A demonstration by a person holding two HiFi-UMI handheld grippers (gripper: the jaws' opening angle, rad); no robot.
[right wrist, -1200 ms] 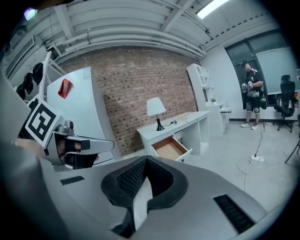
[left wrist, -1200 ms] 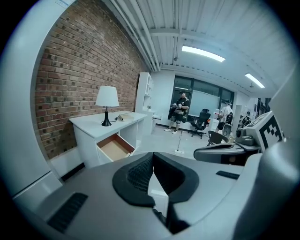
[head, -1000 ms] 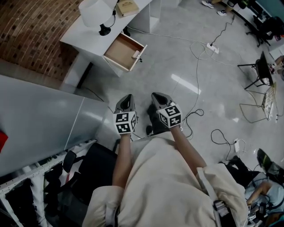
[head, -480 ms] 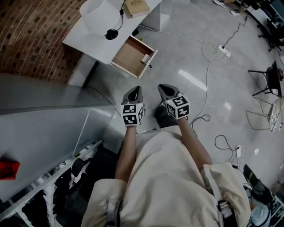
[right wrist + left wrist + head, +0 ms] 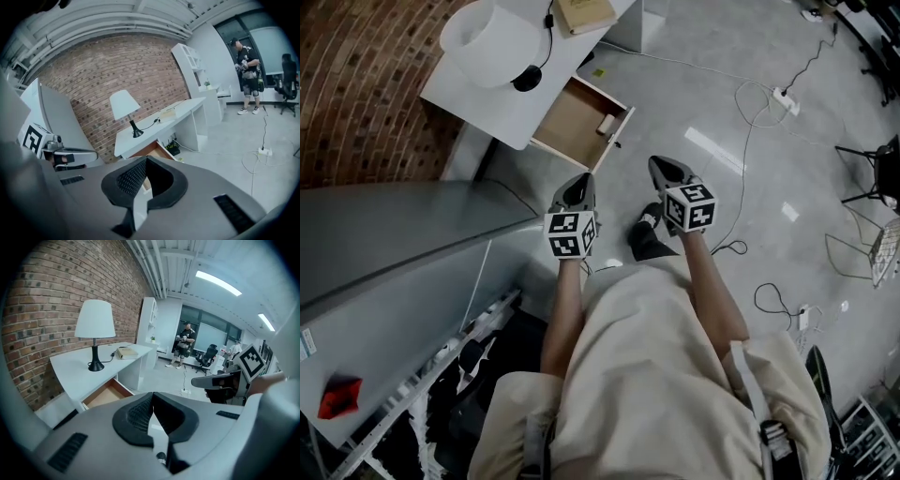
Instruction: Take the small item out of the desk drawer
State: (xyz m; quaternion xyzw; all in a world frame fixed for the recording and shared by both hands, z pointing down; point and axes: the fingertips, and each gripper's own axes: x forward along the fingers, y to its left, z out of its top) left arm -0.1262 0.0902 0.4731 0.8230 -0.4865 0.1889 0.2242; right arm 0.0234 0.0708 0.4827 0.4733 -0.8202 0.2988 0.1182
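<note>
A white desk (image 5: pixel 502 94) stands at the upper left of the head view, its wooden drawer (image 5: pixel 579 122) pulled open. A small pale item (image 5: pixel 606 124) lies in the drawer near the front right corner. My left gripper (image 5: pixel 576 190) is shut and empty, its tips just short of the drawer's front. My right gripper (image 5: pixel 664 167) hangs over the floor to the right of the drawer, also shut and empty. The left gripper view shows closed jaws (image 5: pixel 153 393) with the drawer (image 5: pixel 105 397) below left. In the right gripper view, closed jaws (image 5: pixel 146 158) partly hide the drawer (image 5: pixel 152 148).
On the desk stand a white-shaded lamp (image 5: pixel 487 42) and a book (image 5: pixel 586 11). A brick wall (image 5: pixel 356 84) is behind it. A grey slanted panel (image 5: pixel 384 262) lies at left. Cables and a power strip (image 5: pixel 785 96) cross the floor. A person (image 5: pixel 186 341) stands far off.
Both grippers have moved up the picture toward the desk, and the open drawer now sits just beyond the left gripper's tips. Their jaws stayed closed.
</note>
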